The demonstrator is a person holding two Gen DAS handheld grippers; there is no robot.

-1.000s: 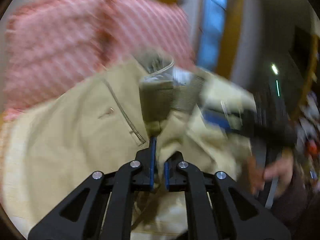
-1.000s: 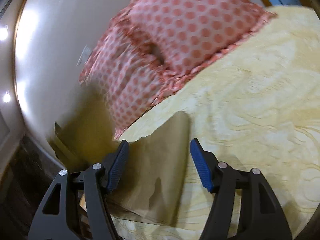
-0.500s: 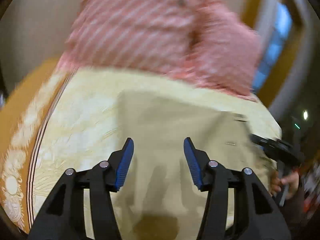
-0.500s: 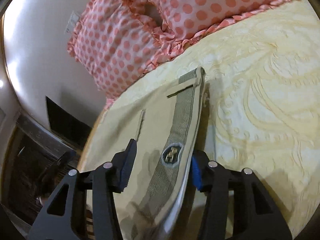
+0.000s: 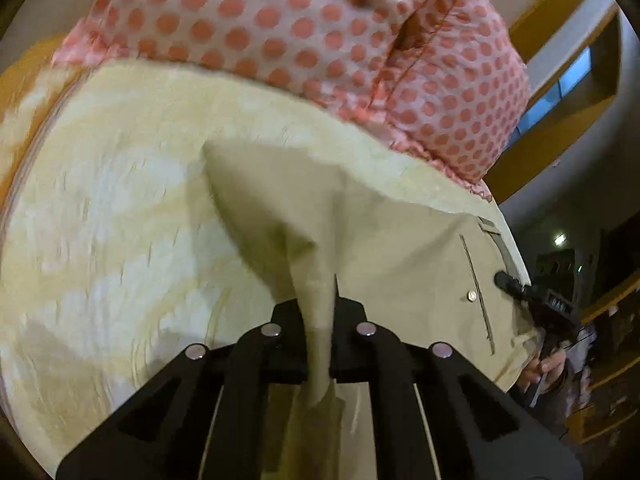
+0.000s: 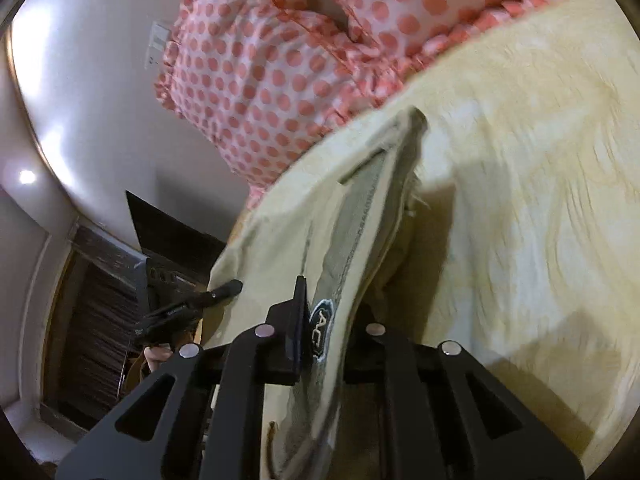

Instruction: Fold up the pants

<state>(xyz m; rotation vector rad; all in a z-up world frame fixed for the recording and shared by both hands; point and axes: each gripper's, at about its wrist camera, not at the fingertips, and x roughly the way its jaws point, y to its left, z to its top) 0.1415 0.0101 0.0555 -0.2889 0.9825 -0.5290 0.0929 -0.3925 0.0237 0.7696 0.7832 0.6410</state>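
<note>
Pinching khaki pants (image 5: 384, 240): left gripper (image 5: 318, 320), right gripper (image 6: 332, 320).

Right gripper (image 6: 326, 320): jaws clamped on the grey waistband of the khaki pants (image 6: 280, 232), beside an oval label. Pants: lying on a pale yellow bedspread (image 6: 520, 200). Far side: pink polka-dot pillows (image 6: 288, 52) against a white wall (image 6: 88, 92). Left: the other gripper (image 6: 188, 304) at the pants' edge, state unclear.
</note>
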